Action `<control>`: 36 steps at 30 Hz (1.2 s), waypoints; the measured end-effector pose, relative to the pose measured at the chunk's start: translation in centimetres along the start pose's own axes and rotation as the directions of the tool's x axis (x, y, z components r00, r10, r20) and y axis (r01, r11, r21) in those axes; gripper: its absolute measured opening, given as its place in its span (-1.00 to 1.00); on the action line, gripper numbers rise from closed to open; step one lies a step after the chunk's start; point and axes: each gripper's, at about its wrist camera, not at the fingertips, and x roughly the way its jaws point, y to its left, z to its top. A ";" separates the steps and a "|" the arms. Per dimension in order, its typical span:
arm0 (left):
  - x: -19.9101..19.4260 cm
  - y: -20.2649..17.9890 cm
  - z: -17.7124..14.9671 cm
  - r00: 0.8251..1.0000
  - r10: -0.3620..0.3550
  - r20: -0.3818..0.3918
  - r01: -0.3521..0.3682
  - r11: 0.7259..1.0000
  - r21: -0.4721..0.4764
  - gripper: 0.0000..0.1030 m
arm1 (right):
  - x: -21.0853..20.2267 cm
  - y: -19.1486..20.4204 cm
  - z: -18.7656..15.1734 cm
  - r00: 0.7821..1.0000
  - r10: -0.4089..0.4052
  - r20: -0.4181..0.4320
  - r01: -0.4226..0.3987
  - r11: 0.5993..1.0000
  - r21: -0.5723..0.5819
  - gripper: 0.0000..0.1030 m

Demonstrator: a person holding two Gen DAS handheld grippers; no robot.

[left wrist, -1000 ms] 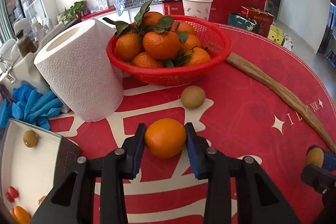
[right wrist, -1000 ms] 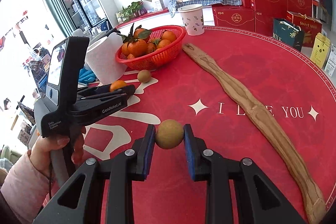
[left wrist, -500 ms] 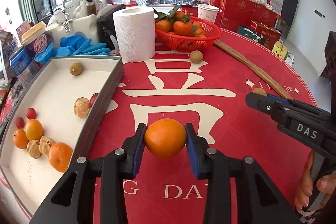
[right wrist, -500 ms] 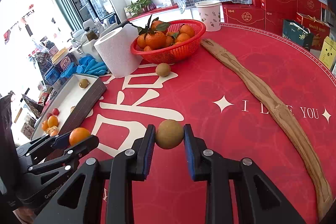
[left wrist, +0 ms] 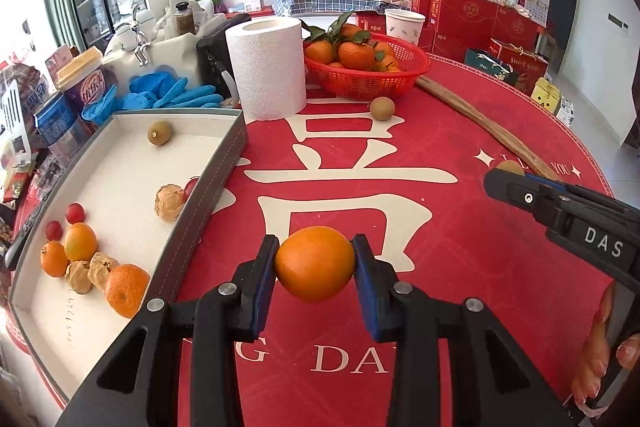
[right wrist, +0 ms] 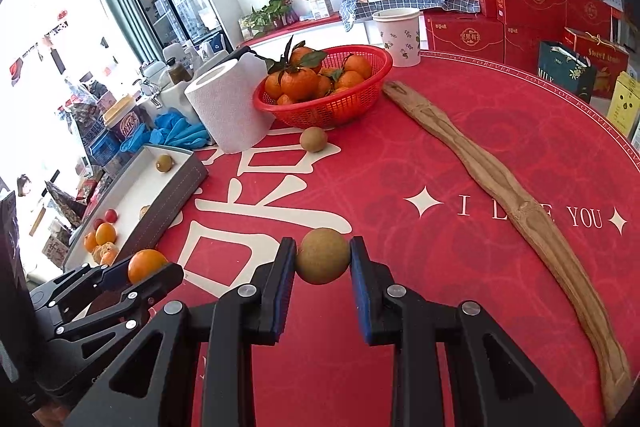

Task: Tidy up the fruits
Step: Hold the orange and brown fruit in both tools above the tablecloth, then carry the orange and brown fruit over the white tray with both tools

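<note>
My left gripper (left wrist: 315, 267) is shut on a smooth orange (left wrist: 315, 269) and holds it above the red tablecloth, just right of the grey-walled white tray (left wrist: 224, 163). In the tray lie a kiwi (left wrist: 159, 133), oranges, walnuts and small red fruits. My right gripper (right wrist: 323, 261) is shut on a brown kiwi (right wrist: 322, 255), raised over the cloth. Seen from the right wrist, the left gripper (right wrist: 144, 273) with its orange (right wrist: 146, 264) sits at lower left. A loose kiwi (left wrist: 382, 108) rests in front of the red basket (left wrist: 372, 83) of leafy tangerines.
A paper towel roll (left wrist: 266, 73) stands between tray and basket. A long wooden strip (right wrist: 504, 187) lies across the right of the table. Blue gloves (left wrist: 168, 95), cans and bottles crowd the far left; a paper cup (right wrist: 398, 35) and red gift boxes (right wrist: 520, 15) stand behind.
My left gripper has pulled back from the basket with the orange, so the tray has come into view on its left. Over the last half second it stayed put. The right gripper kept still with its kiwi.
</note>
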 end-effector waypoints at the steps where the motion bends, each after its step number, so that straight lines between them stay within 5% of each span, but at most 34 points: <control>1: 0.0 0.0 0.0 1.000 0.002 0.000 -0.002 1.000 0.001 -0.21 | -0.1 0.0 0.0 1.000 0.000 0.002 0.000 1.000 -0.001 -0.45; 22: -0.8 1.1 0.6 0.999 -0.002 0.044 0.003 1.000 -0.024 -0.21 | 0.3 0.5 -0.2 1.000 0.004 -0.006 -0.004 1.000 -0.024 -0.45; 30: -1.6 4.2 2.7 0.991 -0.026 0.135 0.037 0.996 -0.086 -0.21 | 0.6 2.1 0.2 1.000 0.028 0.005 -0.027 0.998 -0.059 -0.45; 36: -2.0 9.0 3.0 0.981 0.023 0.194 0.013 0.983 -0.182 -0.21 | 1.8 6.1 1.0 0.999 0.028 -0.043 -0.033 0.991 -0.129 -0.45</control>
